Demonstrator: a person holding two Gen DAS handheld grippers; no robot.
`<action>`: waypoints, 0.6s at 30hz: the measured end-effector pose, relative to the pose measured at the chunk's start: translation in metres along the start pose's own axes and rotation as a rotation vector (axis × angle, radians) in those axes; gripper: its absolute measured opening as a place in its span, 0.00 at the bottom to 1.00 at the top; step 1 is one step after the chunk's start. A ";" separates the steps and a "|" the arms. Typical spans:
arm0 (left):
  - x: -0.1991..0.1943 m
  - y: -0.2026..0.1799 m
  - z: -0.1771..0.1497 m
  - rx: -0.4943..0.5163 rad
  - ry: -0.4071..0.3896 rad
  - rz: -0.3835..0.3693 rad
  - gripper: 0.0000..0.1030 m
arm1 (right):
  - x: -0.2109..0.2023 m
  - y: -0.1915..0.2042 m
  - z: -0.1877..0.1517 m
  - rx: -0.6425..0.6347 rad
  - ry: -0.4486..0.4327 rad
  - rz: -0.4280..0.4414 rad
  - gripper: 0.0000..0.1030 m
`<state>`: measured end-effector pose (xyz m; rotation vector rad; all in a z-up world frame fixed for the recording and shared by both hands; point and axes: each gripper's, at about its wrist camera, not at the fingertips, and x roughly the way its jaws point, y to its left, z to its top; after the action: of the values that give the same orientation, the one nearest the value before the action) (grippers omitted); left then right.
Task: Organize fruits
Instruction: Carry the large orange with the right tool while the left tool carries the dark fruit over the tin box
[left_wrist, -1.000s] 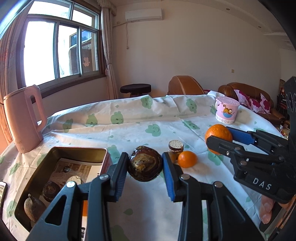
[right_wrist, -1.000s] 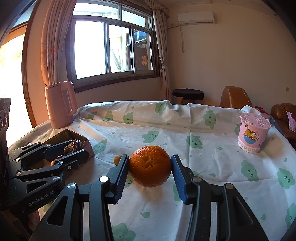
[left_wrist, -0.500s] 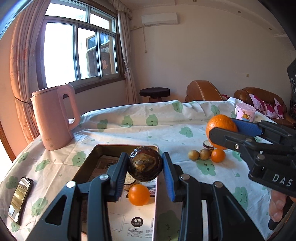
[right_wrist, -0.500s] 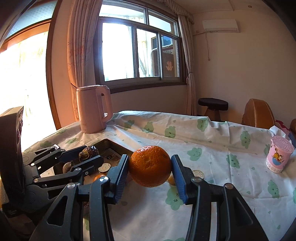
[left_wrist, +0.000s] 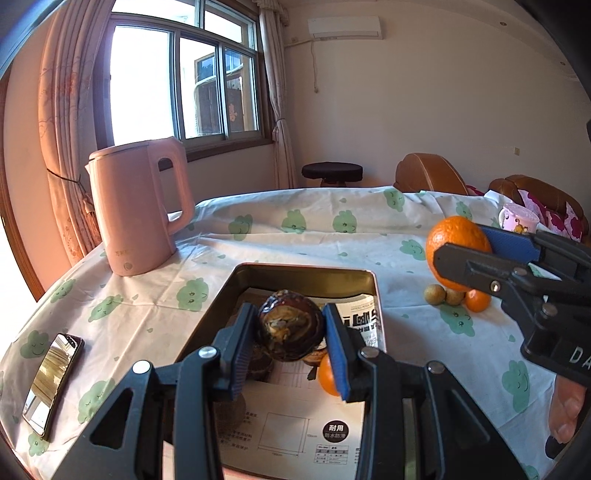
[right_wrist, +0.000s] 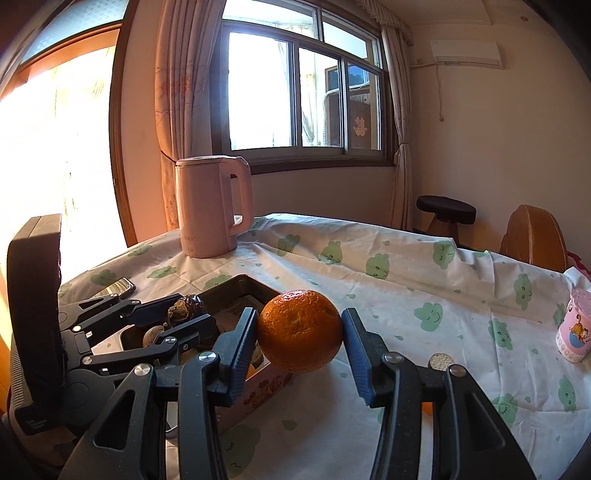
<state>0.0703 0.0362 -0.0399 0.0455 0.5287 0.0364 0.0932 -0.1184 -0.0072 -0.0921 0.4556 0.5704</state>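
Note:
My left gripper (left_wrist: 290, 345) is shut on a dark brown mottled fruit (left_wrist: 290, 328) and holds it over the open metal tin (left_wrist: 306, 271). The tin holds several dark fruits and a small orange fruit (left_wrist: 327, 374). My right gripper (right_wrist: 300, 341) is shut on a large orange (right_wrist: 300, 330), held above the table just right of the tin (right_wrist: 240, 284). In the left wrist view the orange (left_wrist: 456, 242) and right gripper (left_wrist: 476, 254) show at the right. Two small tan fruits (left_wrist: 443, 294) and a small orange fruit (left_wrist: 478, 300) lie on the cloth.
A pink kettle (left_wrist: 138, 206) stands behind the tin to the left. A phone (left_wrist: 51, 376) lies near the left table edge. A pink cup (right_wrist: 574, 336) stands at the far right. A round biscuit-like disc (right_wrist: 439, 360) lies on the cloth.
Both grippers have swung left towards the tin with their fruits. The left gripper now holds the brown fruit lower, inside the tin's outline. The right one has come closer to the tin.

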 end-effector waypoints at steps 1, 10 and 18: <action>0.001 0.002 0.000 -0.002 0.002 0.004 0.37 | 0.002 0.001 0.001 -0.003 0.002 0.000 0.47; 0.008 0.012 -0.001 -0.007 0.022 0.032 0.37 | 0.019 0.009 0.005 -0.022 0.018 0.005 0.47; 0.015 0.020 -0.003 -0.008 0.046 0.043 0.37 | 0.032 0.014 0.007 -0.036 0.031 0.003 0.47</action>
<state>0.0816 0.0570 -0.0494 0.0479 0.5733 0.0822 0.1117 -0.0891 -0.0147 -0.1354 0.4757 0.5805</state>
